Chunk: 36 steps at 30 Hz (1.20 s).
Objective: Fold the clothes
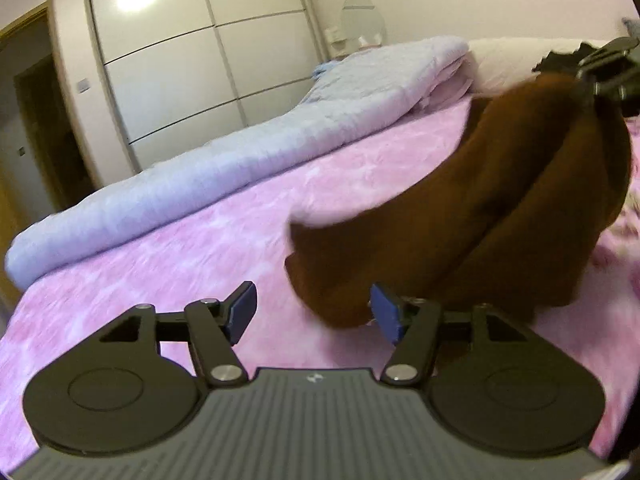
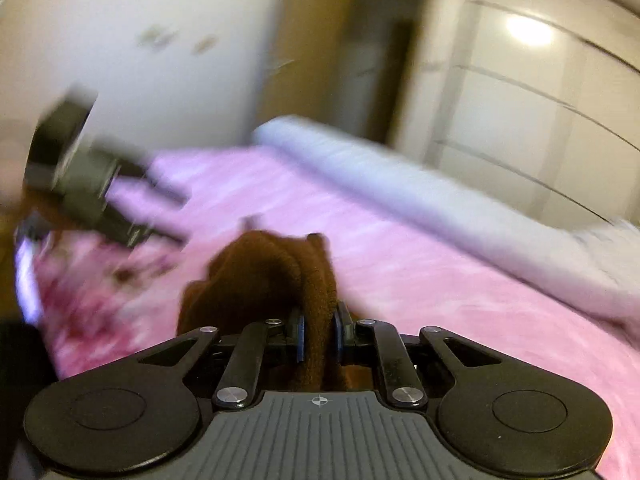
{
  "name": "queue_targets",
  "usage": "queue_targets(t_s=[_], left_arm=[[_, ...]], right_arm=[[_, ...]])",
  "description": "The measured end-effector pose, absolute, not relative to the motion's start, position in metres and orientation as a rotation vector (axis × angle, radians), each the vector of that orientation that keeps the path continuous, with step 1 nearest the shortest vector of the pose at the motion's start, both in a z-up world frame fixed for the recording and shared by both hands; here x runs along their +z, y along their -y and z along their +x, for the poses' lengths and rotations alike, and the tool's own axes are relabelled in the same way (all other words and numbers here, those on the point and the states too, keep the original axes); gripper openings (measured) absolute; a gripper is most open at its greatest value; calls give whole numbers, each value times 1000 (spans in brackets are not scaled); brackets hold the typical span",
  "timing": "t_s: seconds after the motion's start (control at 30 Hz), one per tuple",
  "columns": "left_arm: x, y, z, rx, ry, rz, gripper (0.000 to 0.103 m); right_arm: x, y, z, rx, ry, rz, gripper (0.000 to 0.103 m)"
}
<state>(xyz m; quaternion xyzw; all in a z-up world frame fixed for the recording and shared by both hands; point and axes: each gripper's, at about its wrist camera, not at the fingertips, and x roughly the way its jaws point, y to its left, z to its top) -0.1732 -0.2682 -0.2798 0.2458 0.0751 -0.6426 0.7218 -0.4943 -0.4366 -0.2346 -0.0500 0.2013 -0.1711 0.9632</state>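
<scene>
While the right gripper (image 2: 319, 330) pinches a fold of the brown garment (image 2: 260, 276) between its blue pads (image 2: 301, 334), the cloth bunches forward from the jaws toward 12 o'clock and hangs over the pink bedspread (image 2: 440, 280). At 9 to 10 o'clock in this blurred right wrist view, the left gripper (image 2: 120, 200) shows as a dark smear above the bedspread.

From the left wrist view, the left gripper (image 1: 312, 314) has its jaws spread wide with nothing between them; its right pad (image 1: 385, 312) sits just beside the garment's lower edge, though contact cannot be told. The garment (image 1: 500, 208) rises from there toward 2 o'clock, where the right gripper (image 1: 600, 76) holds its top end lifted. A pale blue quilt (image 1: 240, 152) lies rolled along the far side of the bedspread (image 1: 200, 248), running from 9 to 1 o'clock, with white wardrobe doors (image 1: 168, 52) behind it.
</scene>
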Motion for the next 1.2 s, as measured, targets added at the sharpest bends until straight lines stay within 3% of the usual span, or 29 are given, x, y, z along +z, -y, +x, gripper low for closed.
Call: queue_targets(t_s=[0.43, 0.63, 0.87, 0.9, 0.93, 1.0, 1.07, 1.2], left_arm=[[-295, 414, -192, -1713, -405, 467, 62], [-272, 425, -193, -1831, -398, 399, 63], [-287, 455, -209, -1806, -449, 494, 61], [-289, 459, -211, -1802, -456, 508, 51], [-292, 463, -213, -1797, -463, 522, 27], [-296, 472, -218, -1787, -478, 550, 10], [-301, 480, -223, -1778, -492, 578, 5], [-256, 465, -212, -1765, -414, 444, 4]], right_arm=[[-250, 561, -562, -584, -445, 138, 12], [-273, 564, -556, -611, -426, 179, 12], [-284, 561, -573, -638, -414, 243, 12], [-284, 561, -576, -641, -412, 247, 12], [-285, 562, -579, -645, -414, 253, 12], [-288, 563, -585, -654, -421, 268, 12], [-290, 568, -593, -668, -414, 309, 12], [-279, 568, -608, -675, -361, 368, 12]])
